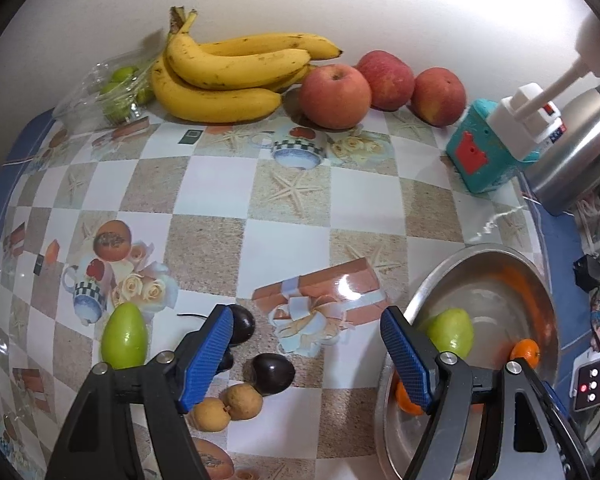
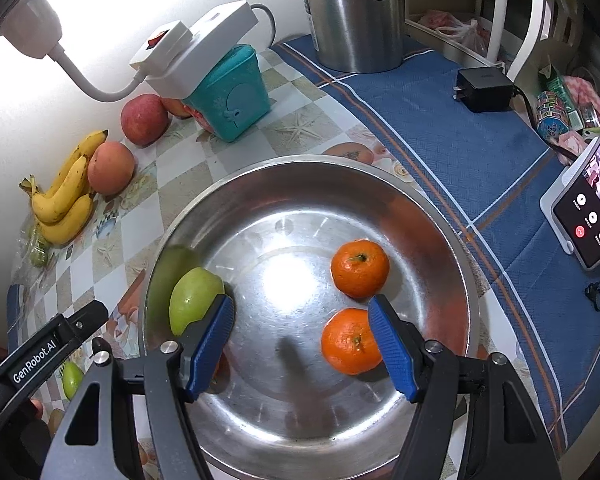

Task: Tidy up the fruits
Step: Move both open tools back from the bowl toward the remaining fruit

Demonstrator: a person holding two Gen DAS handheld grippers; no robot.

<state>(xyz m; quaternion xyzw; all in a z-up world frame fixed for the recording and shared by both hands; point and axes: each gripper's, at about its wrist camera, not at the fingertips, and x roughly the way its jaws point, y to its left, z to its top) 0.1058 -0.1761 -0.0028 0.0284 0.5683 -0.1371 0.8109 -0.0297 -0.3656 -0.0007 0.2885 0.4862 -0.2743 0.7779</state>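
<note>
left tongs [image 2: 36, 364] read "genrobot.ai" beside steel bowl [image 2: 380, 184].

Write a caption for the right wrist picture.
Open right gripper hovers above a steel bowl holding two tangerines and a green fruit.

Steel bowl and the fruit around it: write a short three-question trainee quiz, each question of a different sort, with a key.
1. True or false: the steel bowl holds three bananas.
2. Multiple choice: which fruit lies in the bowl with the two oranges? A) a red apple B) a green fruit C) a dark plum
3. Short answer: is anything between the fingers of the right hand-held gripper?

Key
1. False. The bananas lie on the table by the wall, next to three red apples.
2. B, the green fruit at the bowl's left side.
3. No. Its jaws stand open over the bowl's bare floor, holding nothing.
</note>
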